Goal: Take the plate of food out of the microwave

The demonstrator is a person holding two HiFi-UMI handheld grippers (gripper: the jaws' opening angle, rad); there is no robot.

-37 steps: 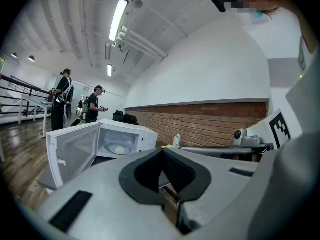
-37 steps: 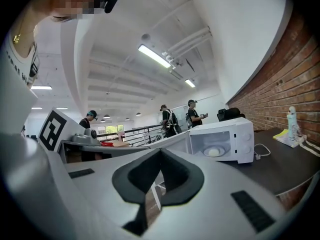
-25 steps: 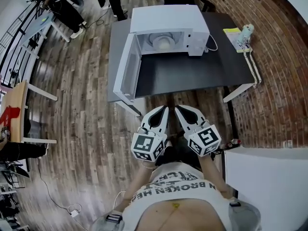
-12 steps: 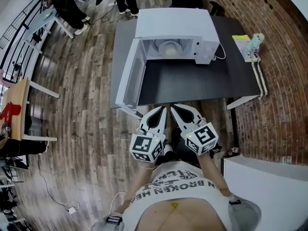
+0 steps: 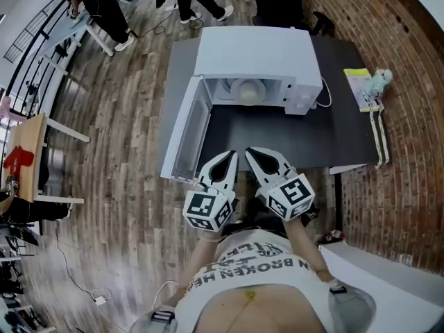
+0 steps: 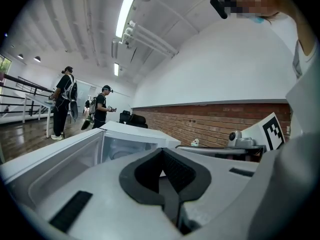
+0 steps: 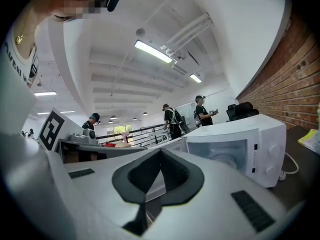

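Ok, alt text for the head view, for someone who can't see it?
A white microwave stands on a dark table, its door swung open to the left, a plate of food inside. At the table's near edge the left gripper and right gripper point toward it side by side, jaws shut and empty.

The person's white shirt (image 5: 258,268), at 6 o'clock in the head view, has black letters. "N BROKEN" and "HE" can be read. The line above them is too bent to read. Just above the shirt, a black-and-white square marker (image 5: 205,211) is on the left gripper (image 5: 231,157), and another marker (image 5: 294,195) is on the right gripper (image 5: 251,152).
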